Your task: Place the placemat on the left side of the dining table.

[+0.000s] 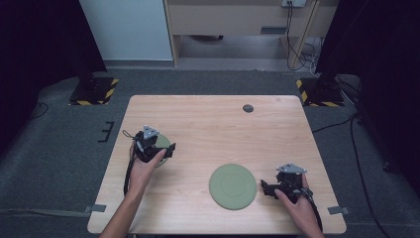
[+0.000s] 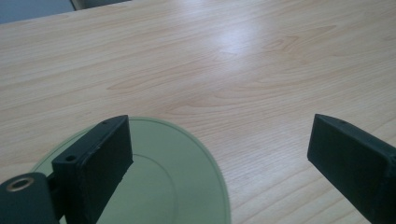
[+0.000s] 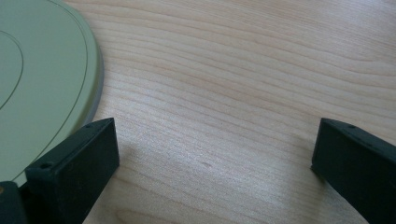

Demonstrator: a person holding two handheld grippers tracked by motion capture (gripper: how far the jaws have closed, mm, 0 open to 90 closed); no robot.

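Observation:
Two flat green plates lie on the wooden table (image 1: 213, 129). The smaller plate (image 1: 162, 142) (image 2: 177, 182) rests at the left, partly hidden by my left gripper (image 1: 168, 150) (image 2: 219, 140). That gripper is open just above it, its left jaw over the plate and its right jaw over bare wood. The larger plate (image 1: 233, 186) (image 3: 42, 70) sits front centre. Just to its right my right gripper (image 1: 265, 188) (image 3: 215, 140) is open and points at it, with bare wood between the jaws and its left jaw at the plate's rim.
A small dark round grommet (image 1: 248, 108) is set into the table near its far edge. Two stand bases with yellow-black stripes (image 1: 94, 91) (image 1: 319, 93) flank the table's far corners on the grey floor. Cables (image 1: 364, 163) trail at the right.

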